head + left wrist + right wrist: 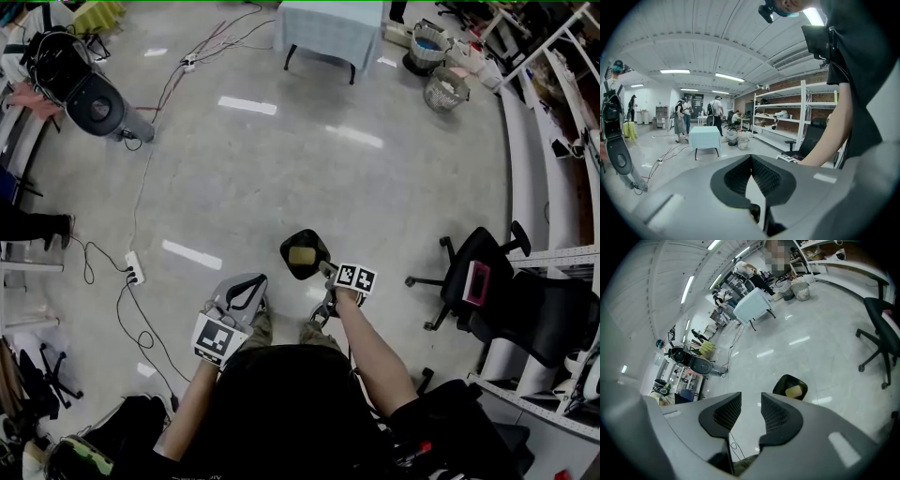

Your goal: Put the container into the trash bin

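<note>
At the far left of the head view a black, round-bodied machine [94, 101] stands on the pale floor [281, 178], with cables trailing from it toward a white power strip [134, 267] lower down. Next comes the left gripper [751, 159], held low in front of the person. Its jaws are pressed together at the tips with nothing between them, and it points out across the room toward a table [704, 137] draped in light blue cloth.

Just right of it on the floor sits the black trash bin [314, 236]. The container [302, 255] – a pale yellowish piece – already lies inside it, below the rim. The right gripper view shows it there too, resting in the bin's dark interior.

The right gripper [751, 401] hangs beside the bin on its near right side and tilts steeply down. Its jaws stand well apart and empty, with bare floor showing through the gap between them. The bin and container lie apart from the pads, up and to the right in that view.

Farther right a black office chair [478, 277] stands near white shelving [548, 178] that runs along the room's edge.
</note>
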The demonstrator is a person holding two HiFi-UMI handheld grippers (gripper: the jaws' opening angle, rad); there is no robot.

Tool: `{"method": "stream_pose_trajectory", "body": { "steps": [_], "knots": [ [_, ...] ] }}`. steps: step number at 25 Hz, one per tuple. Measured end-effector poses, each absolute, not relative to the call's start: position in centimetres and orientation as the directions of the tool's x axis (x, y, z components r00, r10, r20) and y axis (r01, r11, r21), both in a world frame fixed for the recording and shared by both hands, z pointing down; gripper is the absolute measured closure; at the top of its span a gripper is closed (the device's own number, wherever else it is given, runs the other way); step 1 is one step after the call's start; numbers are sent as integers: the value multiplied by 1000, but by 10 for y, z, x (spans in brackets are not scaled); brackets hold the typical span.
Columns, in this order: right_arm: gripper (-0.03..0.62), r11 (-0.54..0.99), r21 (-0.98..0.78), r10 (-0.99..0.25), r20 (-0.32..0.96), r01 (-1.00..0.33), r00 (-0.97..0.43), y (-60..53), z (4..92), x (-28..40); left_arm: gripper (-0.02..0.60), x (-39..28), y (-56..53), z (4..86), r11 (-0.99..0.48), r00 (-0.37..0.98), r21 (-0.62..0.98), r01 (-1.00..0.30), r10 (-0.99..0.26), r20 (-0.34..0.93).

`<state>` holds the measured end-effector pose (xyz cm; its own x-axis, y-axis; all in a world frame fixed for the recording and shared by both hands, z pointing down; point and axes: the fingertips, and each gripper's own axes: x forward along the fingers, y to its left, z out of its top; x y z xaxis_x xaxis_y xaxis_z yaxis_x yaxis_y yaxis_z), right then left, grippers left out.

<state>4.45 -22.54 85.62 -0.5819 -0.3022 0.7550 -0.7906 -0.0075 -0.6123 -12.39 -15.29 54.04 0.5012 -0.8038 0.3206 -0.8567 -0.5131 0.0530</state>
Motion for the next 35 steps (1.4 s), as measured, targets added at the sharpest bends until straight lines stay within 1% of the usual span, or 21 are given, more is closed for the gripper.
{"method": "stream_pose_trajectory", "body": {
  "steps": [1,6,11,13,14,16,19,22,24,28,31,33,35],
  "knots": [
    [454,-9,-614,-305,753,-789,-583,-225,855,45,580,-123,-154,540,-515,503,52,-855,-802,321],
    [450,5,-626,-297,744,-780,-599,-220,853,42,580,-120,-154,540,-529,516,50,-847,-795,318],
    [450,40,-634,-315,725,-772,-612,-226,845,29,580,-128,-156,538,-538,523,41,-842,-794,309],
    [460,100,-625,-337,711,-774,-618,-230,834,25,580,-125,-157,541,-542,527,43,-839,-791,311],
    [473,149,-612,-354,701,-777,-620,-235,826,25,578,-122,-158,541,-547,532,45,-836,-788,310],
    [476,258,-576,-393,671,-776,-629,-247,804,24,578,-112,-163,541,-563,547,44,-826,-779,305],
    [479,405,-533,-446,594,-743,-670,-267,764,13,578,-100,-173,539,-594,576,32,-803,-763,293],
    [493,543,-478,-495,481,-690,-723,-282,716,0,579,-91,-184,535,-621,601,18,-783,-750,276],
    [505,606,-422,-540,406,-675,-738,-291,679,-3,580,-84,-192,531,-644,622,9,-765,-736,265],
    [505,689,-290,-610,262,-664,-748,-302,606,-7,580,-75,-213,517,-665,646,-14,-746,-730,223],
    [505,728,-209,-630,173,-653,-757,-300,558,-2,580,-63,-228,506,-664,648,-30,-747,-738,186],
    [486,742,-163,-640,118,-650,-760,-297,527,4,580,-53,-236,498,-667,653,-47,-744,-740,164],
    [482,751,-116,-646,69,-650,-760,-291,496,10,580,-45,-242,488,-671,658,-61,-739,-738,151]
  ]
}}
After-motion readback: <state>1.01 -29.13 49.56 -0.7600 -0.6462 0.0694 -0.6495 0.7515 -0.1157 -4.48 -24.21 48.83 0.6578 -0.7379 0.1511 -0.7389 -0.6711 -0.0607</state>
